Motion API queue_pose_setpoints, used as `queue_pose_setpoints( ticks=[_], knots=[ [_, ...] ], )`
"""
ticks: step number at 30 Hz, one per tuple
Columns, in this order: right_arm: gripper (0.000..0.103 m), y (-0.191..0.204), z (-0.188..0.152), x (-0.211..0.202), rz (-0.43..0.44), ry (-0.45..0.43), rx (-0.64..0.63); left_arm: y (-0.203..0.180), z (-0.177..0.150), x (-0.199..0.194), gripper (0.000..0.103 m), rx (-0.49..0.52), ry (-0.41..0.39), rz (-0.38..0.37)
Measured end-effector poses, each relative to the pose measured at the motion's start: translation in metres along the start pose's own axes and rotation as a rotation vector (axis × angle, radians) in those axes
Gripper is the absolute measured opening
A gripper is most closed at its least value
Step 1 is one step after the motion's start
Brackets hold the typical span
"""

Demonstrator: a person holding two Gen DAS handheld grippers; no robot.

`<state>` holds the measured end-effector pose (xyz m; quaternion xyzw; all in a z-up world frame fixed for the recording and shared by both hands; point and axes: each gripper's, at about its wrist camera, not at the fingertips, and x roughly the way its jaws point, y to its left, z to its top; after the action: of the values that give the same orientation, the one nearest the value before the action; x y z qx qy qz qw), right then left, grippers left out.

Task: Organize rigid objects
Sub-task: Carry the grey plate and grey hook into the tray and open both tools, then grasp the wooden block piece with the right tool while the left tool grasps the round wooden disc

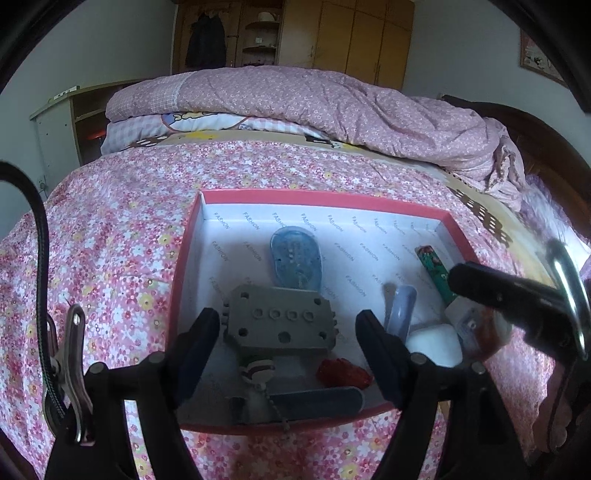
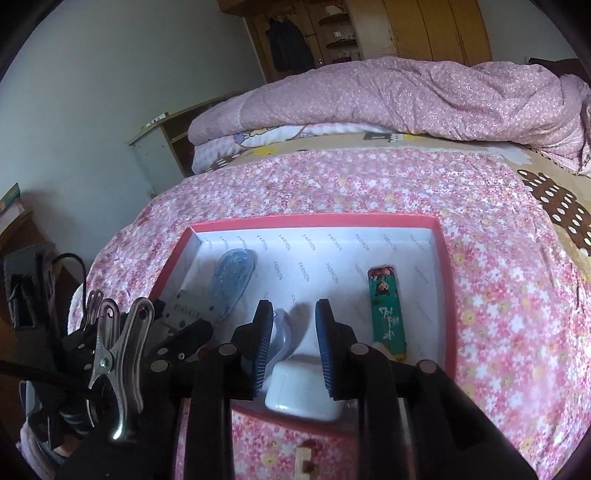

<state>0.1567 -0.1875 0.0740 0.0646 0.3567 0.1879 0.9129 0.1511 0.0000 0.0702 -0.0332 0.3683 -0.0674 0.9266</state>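
Observation:
A red box [image 1: 325, 197] with a white lining lies on the flowered bed cover; it also shows in the right wrist view [image 2: 314, 220]. Inside lie a grey perforated block [image 1: 280, 321], a clear blue oval case [image 1: 295, 258], a green printed bar [image 2: 386, 306], a pale blue tube [image 1: 400, 306], a white square case [image 2: 303, 389], a red crumpled piece [image 1: 343, 371], a grey nail file [image 1: 317, 400] and a small keychain figure [image 1: 256, 369]. My left gripper [image 1: 288, 328] is open around the grey block. My right gripper [image 2: 293, 317] is open above the white case.
A folded pink quilt [image 1: 314, 103] lies across the far end of the bed. A wooden wardrobe [image 1: 332, 33] stands behind it. A low shelf unit [image 1: 66, 125] stands at the left. A wooden piece [image 2: 304, 458] lies on the cover in front of the box.

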Motion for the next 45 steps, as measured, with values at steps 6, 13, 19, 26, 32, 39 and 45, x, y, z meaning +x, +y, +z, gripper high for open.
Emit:
queue_pose_setpoints(
  ticks=[6,13,19,26,32,39,45],
  knots=[
    [0.025,-0.001,-0.012,-0.015,0.002,-0.007,0.000,-0.002,-0.003,-0.010,0.080,-0.001,-0.008,-0.017],
    [0.025,-0.003,-0.037,-0.034,0.000,-0.010,0.005,-0.006,-0.016,-0.027,0.080,-0.002,-0.011,-0.053],
    [0.025,0.002,-0.066,-0.044,0.000,0.012,-0.003,-0.008,-0.032,-0.041,0.080,-0.003,-0.005,-0.069],
    [0.025,0.007,-0.102,-0.040,-0.034,0.068,-0.033,-0.013,-0.049,-0.057,0.080,0.028,0.005,-0.066],
    [0.025,0.008,-0.120,-0.035,-0.056,0.088,-0.044,-0.011,-0.068,-0.065,0.080,0.031,0.026,-0.062],
    [0.025,0.007,-0.127,-0.028,-0.073,0.097,-0.052,-0.005,-0.078,-0.059,0.080,0.015,0.060,-0.061],
    [0.012,0.008,-0.128,-0.028,-0.088,0.092,-0.074,-0.006,-0.085,-0.051,0.080,0.015,0.087,-0.064]
  ],
)
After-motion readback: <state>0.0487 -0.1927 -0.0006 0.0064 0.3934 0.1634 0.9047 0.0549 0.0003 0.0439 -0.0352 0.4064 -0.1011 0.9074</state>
